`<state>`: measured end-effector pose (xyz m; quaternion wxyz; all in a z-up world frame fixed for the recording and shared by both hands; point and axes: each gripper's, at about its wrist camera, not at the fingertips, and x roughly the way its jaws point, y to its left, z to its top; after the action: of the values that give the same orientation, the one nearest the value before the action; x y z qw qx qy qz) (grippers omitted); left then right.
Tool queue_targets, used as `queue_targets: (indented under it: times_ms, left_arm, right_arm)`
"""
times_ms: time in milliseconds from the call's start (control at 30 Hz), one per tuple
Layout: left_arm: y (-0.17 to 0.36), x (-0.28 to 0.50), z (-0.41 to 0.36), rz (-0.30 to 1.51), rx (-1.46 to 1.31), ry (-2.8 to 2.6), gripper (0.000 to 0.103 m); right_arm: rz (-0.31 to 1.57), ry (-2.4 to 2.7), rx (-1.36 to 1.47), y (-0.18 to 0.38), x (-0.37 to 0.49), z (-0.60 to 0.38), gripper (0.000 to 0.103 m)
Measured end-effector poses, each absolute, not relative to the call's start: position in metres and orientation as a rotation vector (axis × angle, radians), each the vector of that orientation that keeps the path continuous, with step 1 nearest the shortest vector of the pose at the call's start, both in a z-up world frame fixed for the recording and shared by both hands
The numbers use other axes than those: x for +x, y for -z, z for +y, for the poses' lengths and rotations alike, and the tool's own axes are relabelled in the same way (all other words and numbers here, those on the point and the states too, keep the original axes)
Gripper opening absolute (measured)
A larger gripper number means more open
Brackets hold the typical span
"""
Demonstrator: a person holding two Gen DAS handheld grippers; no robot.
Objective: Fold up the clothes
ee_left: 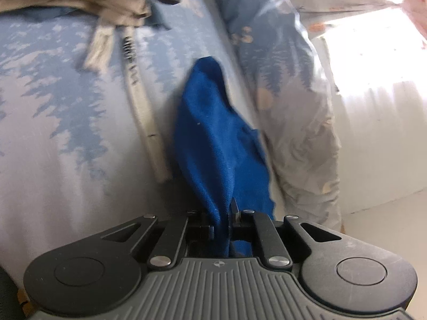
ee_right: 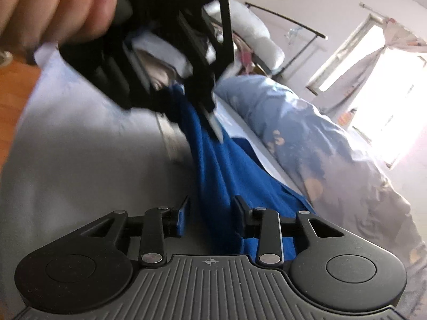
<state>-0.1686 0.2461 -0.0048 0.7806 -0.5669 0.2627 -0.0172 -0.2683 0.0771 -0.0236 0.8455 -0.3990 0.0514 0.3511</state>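
A blue garment (ee_left: 213,144) hangs bunched over a bed. My left gripper (ee_left: 222,218) is shut on one end of it, the cloth running between its jaws. In the right wrist view the same blue garment (ee_right: 226,176) passes between the jaws of my right gripper (ee_right: 210,213), which stand a little apart with the cloth filling the gap. The left gripper (ee_right: 186,101), held by a hand (ee_right: 58,5), shows above and ahead, clamped on the garment's far end. The cloth is stretched between both grippers.
The bed sheet (ee_left: 66,122) is pale blue with a tree print. A folded beige garment (ee_left: 80,2) lies at its far left. A rumpled duvet (ee_right: 307,133) runs along the right. A bright window (ee_right: 387,85) and a clothes rack (ee_right: 288,18) stand behind.
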Motion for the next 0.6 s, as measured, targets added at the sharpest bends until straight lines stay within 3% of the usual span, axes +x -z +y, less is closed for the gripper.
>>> queue_targets:
  times_ms: [333,600]
  left_arm:
    - [0.000,-0.171,0.252,0.479,-1.309,0.065,0.011]
    - [0.002,-0.163,0.251,0.462,-1.332,0.062,0.011]
  right_arm:
    - [0.241,-0.450,-0.868,0.030,-0.207,-0.014,0.039]
    - [0.290,-0.343,-0.905,0.026,-0.188,-0.097,0.051]
